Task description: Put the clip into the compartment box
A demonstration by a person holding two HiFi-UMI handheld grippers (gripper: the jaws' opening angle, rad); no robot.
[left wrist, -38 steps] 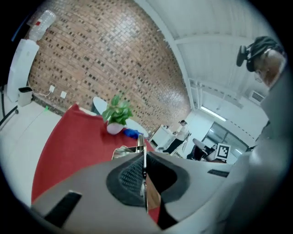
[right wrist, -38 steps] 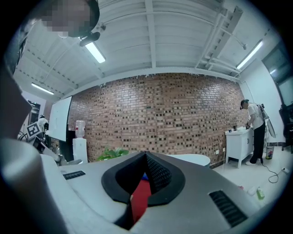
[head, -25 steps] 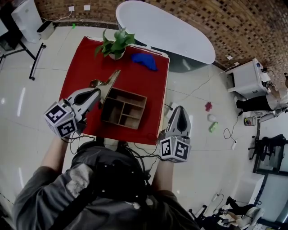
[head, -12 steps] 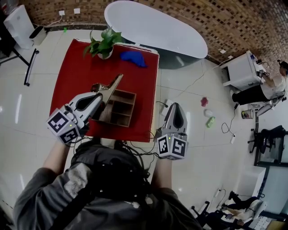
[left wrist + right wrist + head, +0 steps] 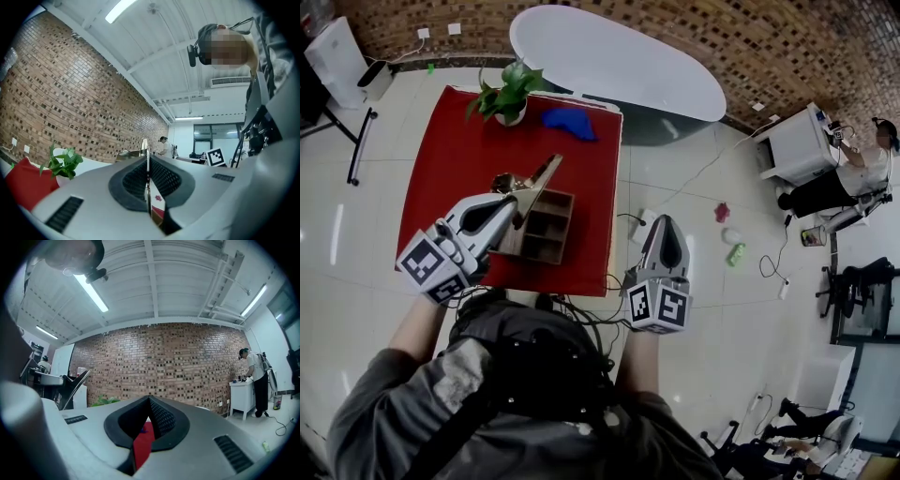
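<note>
Clearly the left gripper (image 5: 515, 204) pinches the clip (image 5: 534, 178) over the compartment box (image 5: 548, 230). Right gripper (image 5: 664, 223) seems closed, empty, its cube (image 5: 658, 307) bearing square markers

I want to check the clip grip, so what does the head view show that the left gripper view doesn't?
Only the head view shows the box's compartments, the blue cloth and the right gripper. Only the left gripper view shows the left gripper shut on the clip's metal handle, and the ceiling lights. Both show the clip, the plant and the red table.
</note>
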